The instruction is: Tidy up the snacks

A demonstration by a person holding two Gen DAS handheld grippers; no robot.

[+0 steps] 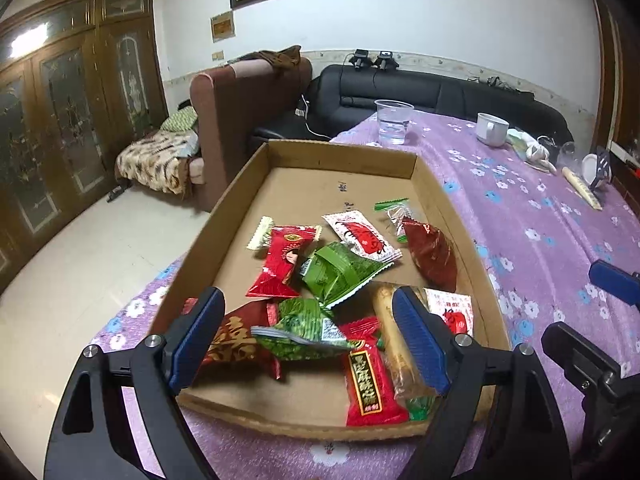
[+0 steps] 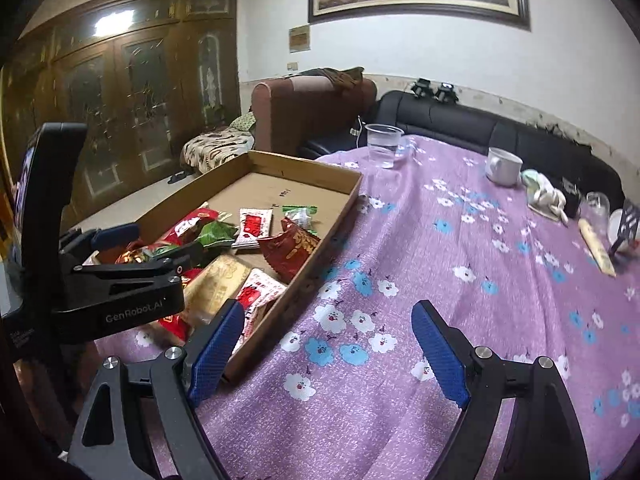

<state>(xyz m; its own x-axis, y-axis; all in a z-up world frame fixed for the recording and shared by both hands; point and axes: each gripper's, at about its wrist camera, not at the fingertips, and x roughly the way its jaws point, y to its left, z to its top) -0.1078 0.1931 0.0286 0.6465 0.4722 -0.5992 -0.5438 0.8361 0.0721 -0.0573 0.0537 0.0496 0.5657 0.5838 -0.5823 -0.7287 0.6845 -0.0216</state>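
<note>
A shallow cardboard box (image 1: 344, 157) sits on the purple flowered tablecloth (image 1: 532, 216) and holds several wrapped snacks: red packets (image 1: 282, 266), green packets (image 1: 340, 270), a white and red packet (image 1: 362, 236) and a dark red bag (image 1: 434, 254). My left gripper (image 1: 310, 320) is open and empty, hovering over the near end of the box above a green packet (image 1: 300, 328). My right gripper (image 2: 328, 344) is open and empty over bare cloth just right of the box (image 2: 332, 200). The left gripper also shows in the right wrist view (image 2: 132, 248).
A clear plastic cup of water (image 1: 394, 120) and a white mug (image 1: 492, 129) stand at the far table edge. A long beige packet (image 2: 598, 246), a crumpled cloth (image 2: 546, 196) and small items lie at the far right. Sofas and wooden cabinets stand beyond the table.
</note>
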